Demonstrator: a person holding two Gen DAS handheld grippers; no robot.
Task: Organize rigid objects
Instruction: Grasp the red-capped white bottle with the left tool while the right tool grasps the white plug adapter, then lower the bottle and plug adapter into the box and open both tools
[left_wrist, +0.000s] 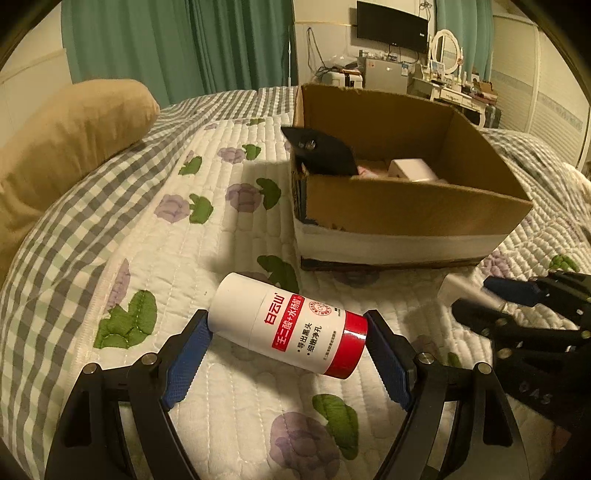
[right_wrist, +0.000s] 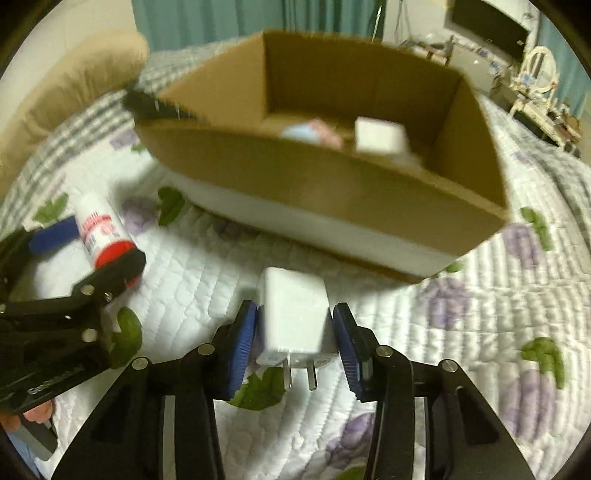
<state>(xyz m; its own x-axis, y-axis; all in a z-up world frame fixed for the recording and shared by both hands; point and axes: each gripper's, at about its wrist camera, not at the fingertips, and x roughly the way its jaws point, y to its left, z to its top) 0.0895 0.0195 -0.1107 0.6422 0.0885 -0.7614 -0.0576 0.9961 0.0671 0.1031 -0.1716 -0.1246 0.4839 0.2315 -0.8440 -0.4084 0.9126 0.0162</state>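
A few items already sit in the cardboard box at upper centre, while the right gripper clamps the white charger at bottom centre on the quilt. The left gripper pinches the red-capped bottle end to end at lower centre. Both still need boxing, and the near wall must be cleared.

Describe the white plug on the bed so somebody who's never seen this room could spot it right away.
Start at the open cardboard box on the flower-patterned quilt. On the quilt just in front of its long near wall is a white charger plug, between the blue pads of the right gripper. Unlike the red-capped white tube beside it, it is blocky with two metal prongs.
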